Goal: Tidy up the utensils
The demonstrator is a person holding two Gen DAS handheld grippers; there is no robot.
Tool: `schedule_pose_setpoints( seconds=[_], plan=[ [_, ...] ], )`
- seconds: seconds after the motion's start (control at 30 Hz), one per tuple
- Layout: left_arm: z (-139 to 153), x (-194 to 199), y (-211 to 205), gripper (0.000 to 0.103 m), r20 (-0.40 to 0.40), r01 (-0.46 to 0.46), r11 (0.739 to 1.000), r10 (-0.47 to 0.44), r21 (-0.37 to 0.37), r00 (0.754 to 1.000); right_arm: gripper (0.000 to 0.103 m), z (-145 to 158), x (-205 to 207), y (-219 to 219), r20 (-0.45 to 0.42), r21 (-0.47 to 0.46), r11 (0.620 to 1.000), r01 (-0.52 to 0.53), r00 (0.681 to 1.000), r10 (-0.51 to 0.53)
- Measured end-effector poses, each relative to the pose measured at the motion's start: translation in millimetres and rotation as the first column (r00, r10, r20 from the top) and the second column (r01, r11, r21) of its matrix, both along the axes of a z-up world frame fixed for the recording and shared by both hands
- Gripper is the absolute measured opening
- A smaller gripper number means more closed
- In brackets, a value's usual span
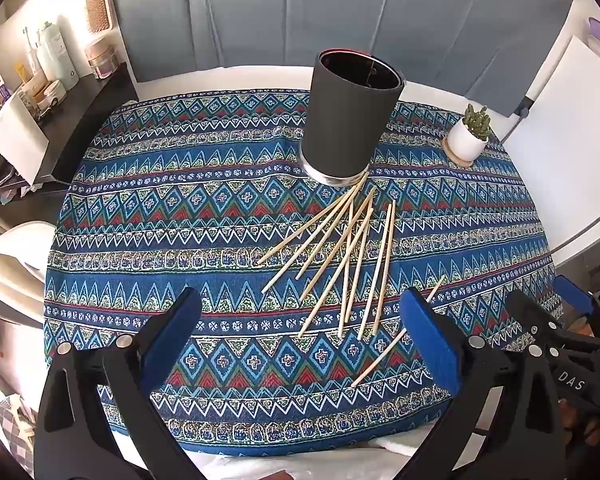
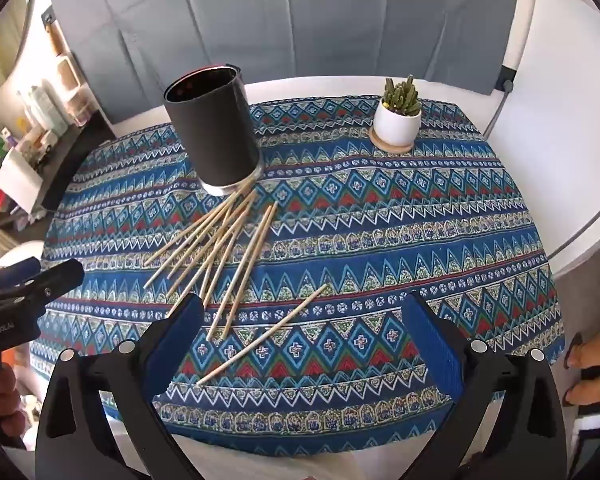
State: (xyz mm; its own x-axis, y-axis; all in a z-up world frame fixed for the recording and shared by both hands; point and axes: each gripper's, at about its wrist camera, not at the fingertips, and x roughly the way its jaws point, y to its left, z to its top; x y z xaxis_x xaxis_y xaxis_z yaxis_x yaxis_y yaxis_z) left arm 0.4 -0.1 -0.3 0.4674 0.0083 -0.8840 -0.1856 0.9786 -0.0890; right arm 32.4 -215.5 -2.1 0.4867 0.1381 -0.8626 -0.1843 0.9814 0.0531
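Observation:
A black cylindrical holder (image 1: 350, 114) stands upright at the back middle of the patterned cloth (image 1: 180, 208); it also shows in the right wrist view (image 2: 216, 136). Several wooden chopsticks (image 1: 340, 256) fan out on the cloth in front of it, also in the right wrist view (image 2: 220, 240). One chopstick (image 2: 264, 334) lies apart, nearer me; in the left wrist view it (image 1: 396, 338) passes behind my right finger pad. My left gripper (image 1: 300, 340) is open and empty above the near cloth. My right gripper (image 2: 304, 340) is open and empty above the lone chopstick.
A small cactus in a white pot (image 1: 470, 138) sits on a coaster at the back right, also seen from the right wrist (image 2: 398, 118). A dark shelf with bottles and jars (image 1: 52, 76) stands left of the table. A grey padded backdrop (image 1: 340, 12) is behind.

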Motion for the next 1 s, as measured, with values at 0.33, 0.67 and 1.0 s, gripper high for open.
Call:
schedule_pose_setpoints(
  seconds=[0.33,0.67,1.0],
  plan=[
    [-0.1,0.4,-0.7,0.097,-0.001,-0.002,1.000,0.002,0.007,1.000,0.095,0.3,3.8,-0.2,-0.009,0.003,1.000,0.001,1.000,-0.001],
    [-0.5,0.4,-0.2,0.097,-0.003,-0.003,1.000,0.003,0.016,1.000,0.095,-4.8,3.4,-3.4,-0.036,0.020,1.000,0.011,0.999,-0.011],
    [-1.8,2.9,0.5,0.097,-0.013,-0.003,1.000,0.003,0.014,1.000,0.095,-7.6,5.3,-3.8,-0.050,0.015,1.000,0.014,0.999,-0.013]
  ],
)
